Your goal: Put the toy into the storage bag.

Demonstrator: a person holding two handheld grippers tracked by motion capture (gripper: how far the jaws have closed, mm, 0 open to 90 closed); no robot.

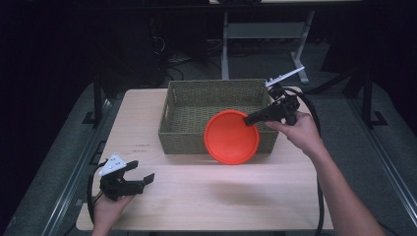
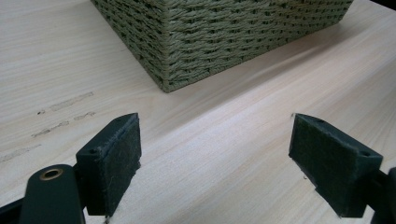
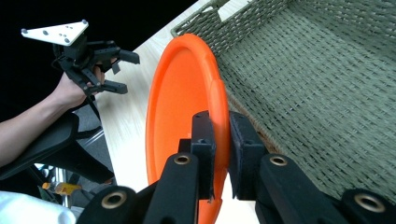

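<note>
An orange plate point(image 1: 231, 137) hangs tilted over the front wall of the woven green basket point(image 1: 187, 101), lifted off the table. My right gripper point(image 1: 249, 118) is shut on its rim at the upper right; in the right gripper view the two jaws pinch the plate point(image 3: 177, 107) edge-on, with the basket floor point(image 3: 317, 98) to the right. My left gripper point(image 1: 142, 173) rests open near the table's front left corner. The left gripper view shows its pads point(image 2: 119, 156) spread wide over bare wood, facing a corner of the basket point(image 2: 196, 42).
The light wooden table point(image 1: 221, 196) has free room in front of the basket. Dark floor, a metal frame and cables lie beyond the table's far edge. The left hand and its gripper point(image 3: 91, 56) appear far off in the right gripper view.
</note>
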